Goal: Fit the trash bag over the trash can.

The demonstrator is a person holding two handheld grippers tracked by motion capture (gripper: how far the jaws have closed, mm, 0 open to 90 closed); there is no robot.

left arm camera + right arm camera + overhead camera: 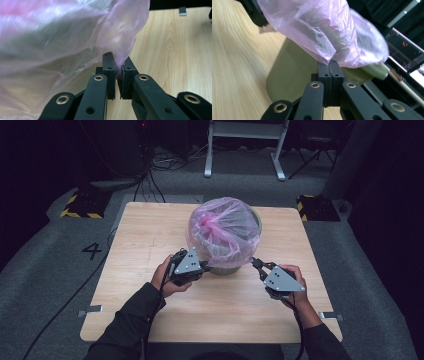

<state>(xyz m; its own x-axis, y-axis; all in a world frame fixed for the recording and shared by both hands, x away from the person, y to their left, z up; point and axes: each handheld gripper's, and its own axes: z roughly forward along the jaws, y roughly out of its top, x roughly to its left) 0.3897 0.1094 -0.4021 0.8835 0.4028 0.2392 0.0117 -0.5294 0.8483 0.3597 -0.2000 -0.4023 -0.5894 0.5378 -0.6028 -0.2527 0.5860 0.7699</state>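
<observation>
Bag: pink translucent plastic bag [224, 227], ballooned over a grey-green bin [227, 268] that stands on the far middle of the wooden table [150, 245].
Bag edge, left: a fold of film [119, 56] hangs down between the pads of the left gripper [119, 72], just beside the bin's near left side in the high view.
Bag edge, right: the film's lower hem [325, 58] runs into the closed pads of the right gripper [329, 72].
Left tongs: [204, 266] narrow, a thin slit between the pads, pinching the bag's film.
Right tongs: [255, 263] pressed fully together on the bag's hem.
Bin: its olive side wall [294, 72] shows below the film in the right gripper view; the rim is covered by plastic.
Hidden: whatever lies inside the bin is too clouded by film to make out; the left gripper view blurs the bin into grey behind the bag.
Cut off: both forearms leave the high view at the bottom edge.
Surroundings: grey floor with a painted 4 [92, 251], and white table legs [245, 150] beyond.
</observation>
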